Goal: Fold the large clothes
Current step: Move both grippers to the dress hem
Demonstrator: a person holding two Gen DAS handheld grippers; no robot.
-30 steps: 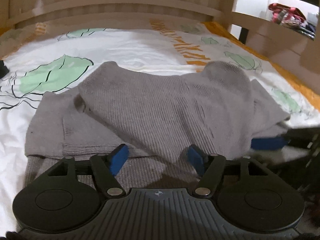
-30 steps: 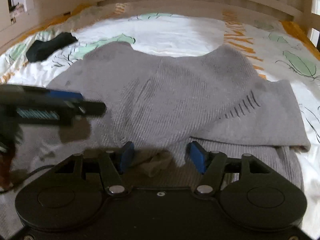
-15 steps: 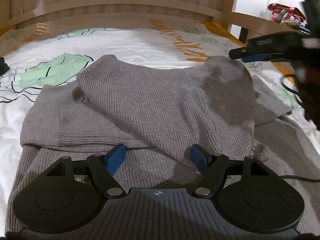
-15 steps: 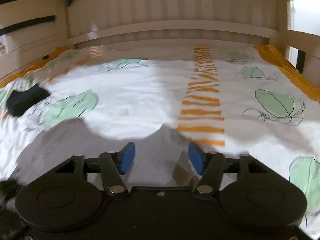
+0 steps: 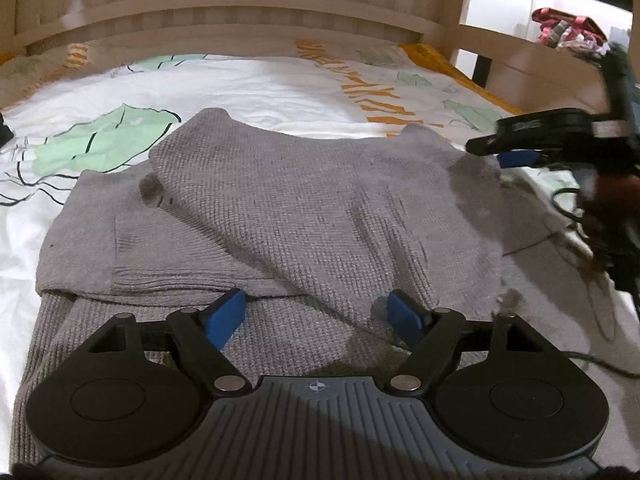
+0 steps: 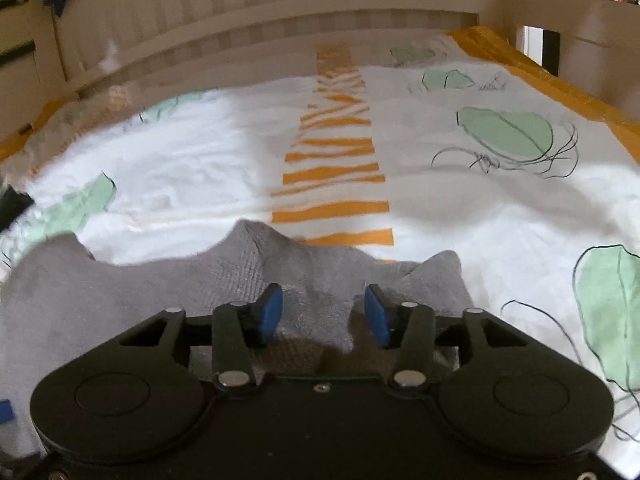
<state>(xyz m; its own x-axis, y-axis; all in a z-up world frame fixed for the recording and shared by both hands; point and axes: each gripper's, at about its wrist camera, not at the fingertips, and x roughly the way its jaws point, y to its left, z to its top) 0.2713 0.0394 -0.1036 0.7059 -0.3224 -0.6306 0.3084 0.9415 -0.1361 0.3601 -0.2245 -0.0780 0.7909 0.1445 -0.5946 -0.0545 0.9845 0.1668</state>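
Note:
A grey knitted sweater (image 5: 280,208) lies partly folded on the bed, its sleeves laid across the body. My left gripper (image 5: 316,316) is open and empty, low over the sweater's near part. My right gripper (image 6: 322,314) is open over the sweater's far right corner (image 6: 256,256), with a raised fold of the knit between the fingers but not clamped. The right gripper also shows in the left wrist view (image 5: 520,148) at the sweater's far right edge.
The bed has a white cover (image 6: 200,168) with green leaves and an orange stripe. A wooden headboard (image 5: 240,12) runs along the far side and a side rail (image 6: 580,40) on the right. A dark item (image 6: 12,210) lies at the far left.
My right gripper has swung from the sweater's near side to its far right corner and come down over it. My left gripper has drawn back slightly and stays open.

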